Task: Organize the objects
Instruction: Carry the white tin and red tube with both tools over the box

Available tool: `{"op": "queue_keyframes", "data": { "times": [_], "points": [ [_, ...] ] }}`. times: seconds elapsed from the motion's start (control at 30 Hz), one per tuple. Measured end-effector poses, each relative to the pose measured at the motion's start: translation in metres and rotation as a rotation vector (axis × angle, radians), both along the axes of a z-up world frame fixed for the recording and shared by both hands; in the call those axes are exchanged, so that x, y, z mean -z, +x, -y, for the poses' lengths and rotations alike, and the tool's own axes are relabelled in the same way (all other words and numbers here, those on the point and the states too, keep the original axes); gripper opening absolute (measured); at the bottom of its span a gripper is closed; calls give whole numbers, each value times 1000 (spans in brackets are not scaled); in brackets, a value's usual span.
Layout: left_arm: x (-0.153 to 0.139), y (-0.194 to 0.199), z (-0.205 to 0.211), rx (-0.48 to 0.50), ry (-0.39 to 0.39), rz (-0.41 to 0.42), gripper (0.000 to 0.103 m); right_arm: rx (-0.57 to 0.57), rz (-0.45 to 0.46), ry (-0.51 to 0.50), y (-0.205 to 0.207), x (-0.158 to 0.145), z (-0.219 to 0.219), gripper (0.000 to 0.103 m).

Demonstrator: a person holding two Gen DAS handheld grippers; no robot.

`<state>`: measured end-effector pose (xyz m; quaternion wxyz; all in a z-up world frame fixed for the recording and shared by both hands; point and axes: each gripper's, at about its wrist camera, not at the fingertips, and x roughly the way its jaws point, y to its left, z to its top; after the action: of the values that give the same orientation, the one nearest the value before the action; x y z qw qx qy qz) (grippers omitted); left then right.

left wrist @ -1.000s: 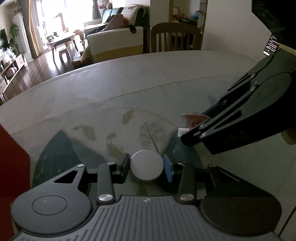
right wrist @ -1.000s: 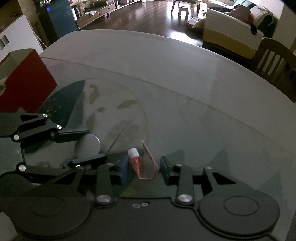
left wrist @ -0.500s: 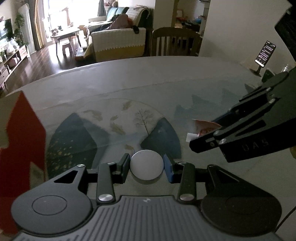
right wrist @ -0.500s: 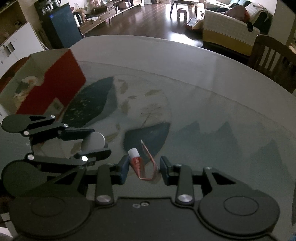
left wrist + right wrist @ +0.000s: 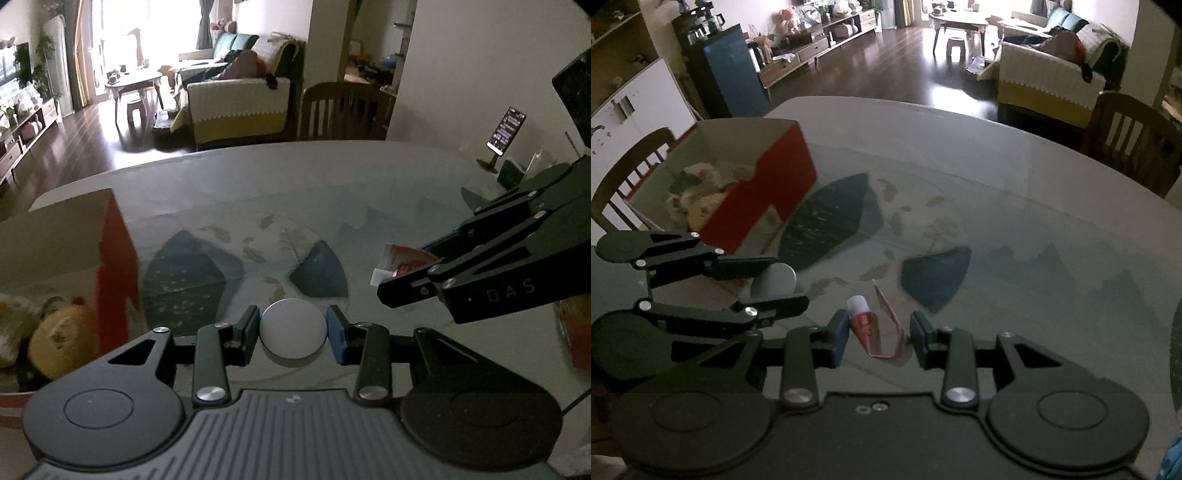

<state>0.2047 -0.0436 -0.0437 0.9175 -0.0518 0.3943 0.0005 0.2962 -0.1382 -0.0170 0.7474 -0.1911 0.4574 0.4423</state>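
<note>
Left to right: a red box [image 5: 753,199], open-topped, stands on the glass table [image 5: 1015,192] and already holds several soft items, indistinct in the blur. The left gripper [image 5: 293,330], raised above the table near the box, is clamped on a round white disc [image 5: 293,328]. The right gripper [image 5: 874,334], alongside it, is closed on a crumpled red tube with a white cap [image 5: 866,323]. Judged progress: partly done; both carried items remain to be dropped into the box.
</note>
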Motion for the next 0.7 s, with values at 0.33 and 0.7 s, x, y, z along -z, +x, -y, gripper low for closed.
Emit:
{"op": "queue_keyframes", "data": {
  "times": [0.33, 0.7],
  "points": [
    [-26, -43, -61, -25, 28, 25, 38, -40, 12, 38, -44, -20, -49, 35],
    [-42, -68, -141, -67, 62, 38, 38, -67, 32, 70, -85, -29, -130, 35]
  ]
}}
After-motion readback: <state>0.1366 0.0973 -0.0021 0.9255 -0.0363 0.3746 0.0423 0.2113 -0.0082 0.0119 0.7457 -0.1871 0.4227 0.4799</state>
